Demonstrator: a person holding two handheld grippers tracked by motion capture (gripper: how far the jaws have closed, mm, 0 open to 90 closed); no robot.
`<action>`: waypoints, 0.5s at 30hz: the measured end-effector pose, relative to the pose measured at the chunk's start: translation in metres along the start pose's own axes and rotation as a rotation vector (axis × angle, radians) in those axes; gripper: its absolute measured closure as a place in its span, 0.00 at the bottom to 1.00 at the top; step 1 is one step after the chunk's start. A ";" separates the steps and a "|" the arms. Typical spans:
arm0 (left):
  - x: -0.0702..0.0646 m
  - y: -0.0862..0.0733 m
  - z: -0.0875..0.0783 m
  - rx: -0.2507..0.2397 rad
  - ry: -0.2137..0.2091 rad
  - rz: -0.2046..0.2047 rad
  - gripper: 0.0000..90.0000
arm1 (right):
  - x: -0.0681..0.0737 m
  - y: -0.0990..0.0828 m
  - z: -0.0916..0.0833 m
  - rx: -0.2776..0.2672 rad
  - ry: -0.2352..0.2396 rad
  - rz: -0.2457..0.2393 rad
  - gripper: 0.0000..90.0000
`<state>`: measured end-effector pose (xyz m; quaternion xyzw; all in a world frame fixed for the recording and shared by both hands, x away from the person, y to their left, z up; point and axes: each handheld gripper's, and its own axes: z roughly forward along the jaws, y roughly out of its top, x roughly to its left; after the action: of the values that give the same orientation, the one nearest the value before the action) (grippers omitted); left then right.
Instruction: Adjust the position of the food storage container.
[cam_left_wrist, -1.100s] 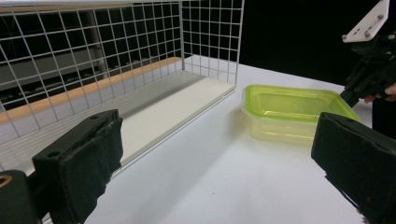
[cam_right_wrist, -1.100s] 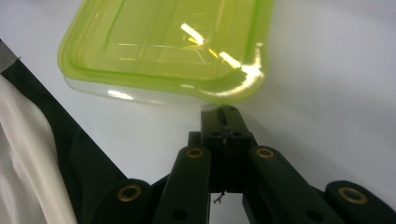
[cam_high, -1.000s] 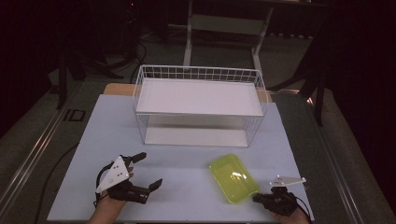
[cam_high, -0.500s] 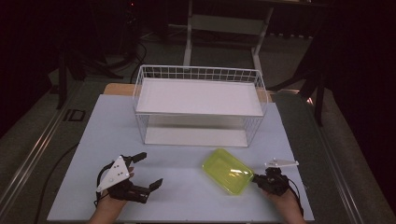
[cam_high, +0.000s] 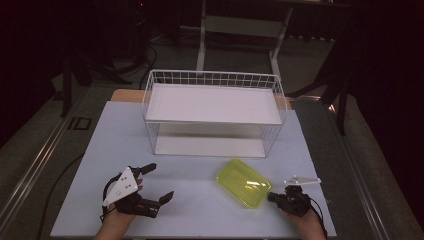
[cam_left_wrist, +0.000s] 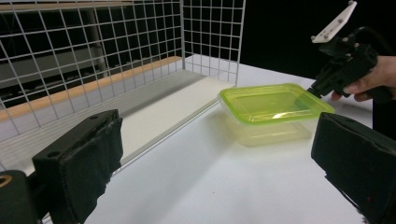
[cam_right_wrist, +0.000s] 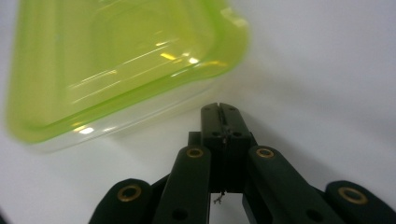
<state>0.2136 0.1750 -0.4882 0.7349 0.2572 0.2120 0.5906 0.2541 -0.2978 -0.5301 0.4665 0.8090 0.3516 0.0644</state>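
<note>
A yellow-green plastic box with its lid on (cam_high: 244, 182) lies on the white table, in front of the wire basket (cam_high: 212, 112). My right gripper (cam_high: 270, 196) is shut with nothing between its jaws, and its tip points at the box's near right corner. In the right gripper view the closed tip (cam_right_wrist: 220, 108) stands just short of the box (cam_right_wrist: 116, 60). My left gripper (cam_high: 159, 183) rests at the front left, open and empty. Between its wide black pads (cam_left_wrist: 88, 158) I see the box (cam_left_wrist: 273, 105) and the right gripper (cam_left_wrist: 314, 89) at its far corner.
The wire basket (cam_left_wrist: 116, 51) has a white floor and a white shelf board (cam_high: 212, 102); its open front faces the box. Bare white table (cam_high: 200, 210) lies between the two grippers. Dark floor and stand legs surround the table.
The right gripper has moved left to the box's corner. The box has slid a little to the left and away and turned slightly. The left gripper has stayed put.
</note>
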 end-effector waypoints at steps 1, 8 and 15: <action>0.000 0.000 0.000 0.001 0.000 0.000 0.03 | 0.003 0.000 0.000 0.000 0.012 -0.003 1.00; 0.001 -0.001 0.001 0.005 -0.003 -0.004 0.03 | 0.010 0.012 0.011 -0.017 0.010 -0.024 1.00; 0.002 -0.001 0.001 0.003 -0.004 -0.009 0.03 | 0.010 0.033 0.030 -0.045 -0.016 -0.045 1.00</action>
<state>0.2158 0.1756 -0.4898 0.7351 0.2596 0.2078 0.5909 0.2848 -0.2641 -0.5289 0.4495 0.8107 0.3644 0.0892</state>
